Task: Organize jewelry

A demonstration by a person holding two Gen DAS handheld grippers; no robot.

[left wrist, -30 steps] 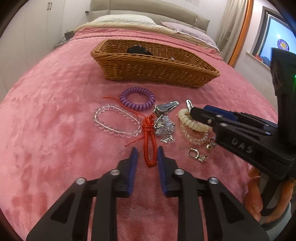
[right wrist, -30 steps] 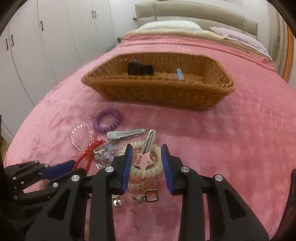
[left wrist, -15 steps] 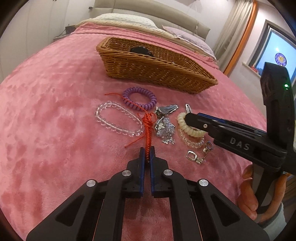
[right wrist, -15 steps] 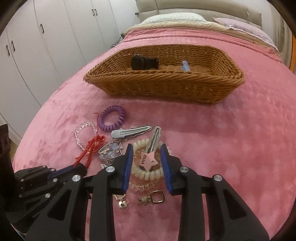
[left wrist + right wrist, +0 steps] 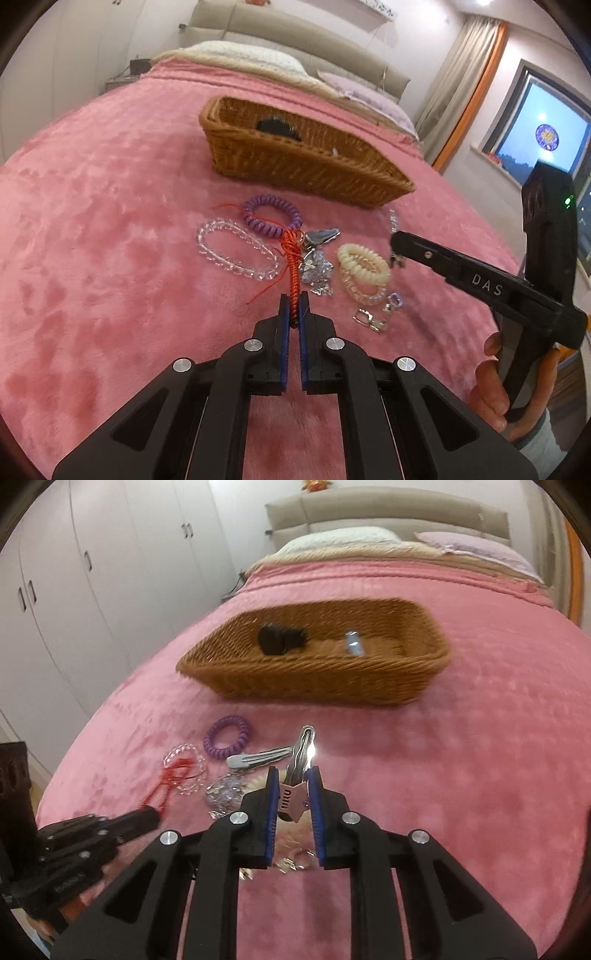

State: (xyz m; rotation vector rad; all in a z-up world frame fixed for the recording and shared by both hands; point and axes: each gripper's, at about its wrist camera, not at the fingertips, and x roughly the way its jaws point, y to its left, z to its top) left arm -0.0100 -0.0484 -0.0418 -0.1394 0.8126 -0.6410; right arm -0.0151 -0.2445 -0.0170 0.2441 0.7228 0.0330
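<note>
Left wrist view shows our left gripper (image 5: 291, 314) now clamped tight on the near end of the red cord bracelet (image 5: 291, 266); a second ago its jaws stood apart around that cord. The far end of the cord lies by the purple coil tie (image 5: 271, 214), beside the clear bead bracelet (image 5: 236, 247). From the right wrist view, our right gripper (image 5: 293, 794) is closing, its pads already pressing the pink-ended hair clip (image 5: 295, 786), which looks raised off the cream coil tie (image 5: 364, 262) it lay on before. So we judge both pickups made, and the carry to the wicker basket (image 5: 317, 679) comes next.

The basket sits well beyond the pile on the pink bed (image 5: 110, 221), with bare blanket between. Its near wall stands up, so we must clear that rim. Inside, a dark object (image 5: 277, 638) and a small pale piece (image 5: 352, 642) leave open floor.
</note>
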